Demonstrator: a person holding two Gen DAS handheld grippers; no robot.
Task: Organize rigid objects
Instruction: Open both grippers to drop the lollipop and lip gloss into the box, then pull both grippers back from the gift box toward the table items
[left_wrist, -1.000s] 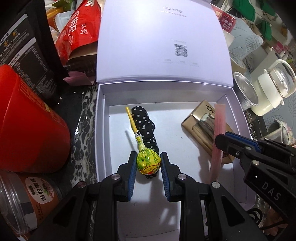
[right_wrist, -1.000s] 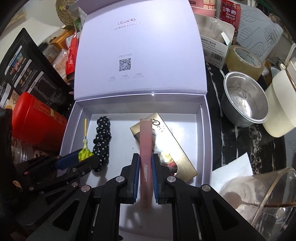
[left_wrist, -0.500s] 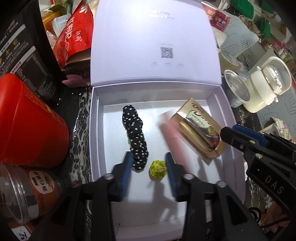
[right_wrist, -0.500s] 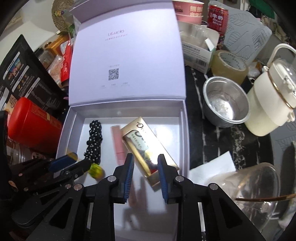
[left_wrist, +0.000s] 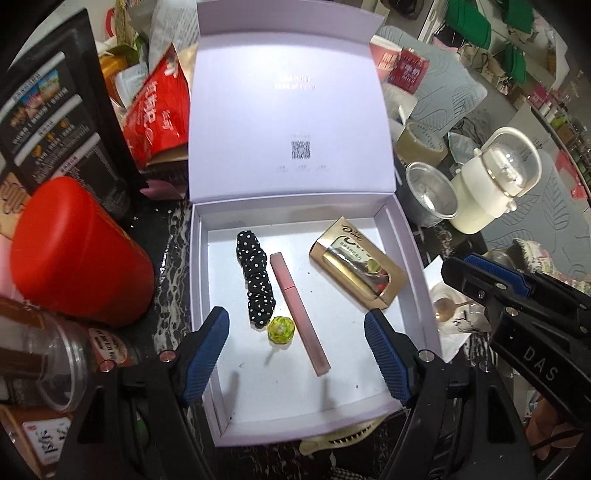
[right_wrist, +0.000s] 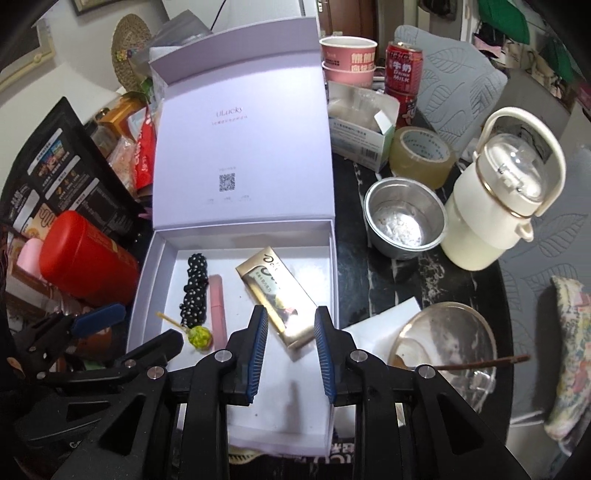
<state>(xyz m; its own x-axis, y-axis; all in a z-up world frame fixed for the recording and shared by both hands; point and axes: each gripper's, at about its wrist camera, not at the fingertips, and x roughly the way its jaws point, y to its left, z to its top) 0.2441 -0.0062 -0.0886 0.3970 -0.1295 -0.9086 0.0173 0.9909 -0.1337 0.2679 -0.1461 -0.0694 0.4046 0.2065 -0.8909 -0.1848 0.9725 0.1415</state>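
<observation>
Left gripper (left_wrist: 295, 352) jaws are opening, empty, above a green lollipop (left_wrist: 280, 329) and pink lip-gloss tube (left_wrist: 299, 314). Right gripper (right_wrist: 290, 354), released, hovers over the lavender box (right_wrist: 146, 280).

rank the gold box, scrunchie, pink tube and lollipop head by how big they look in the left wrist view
1. gold box, clearly largest
2. and 3. scrunchie and pink tube: too close to rank; the tube looks longer, the scrunchie wider
4. lollipop head, clearly smallest

All lie on the floor of the same box, so nearness skews this little.
</observation>
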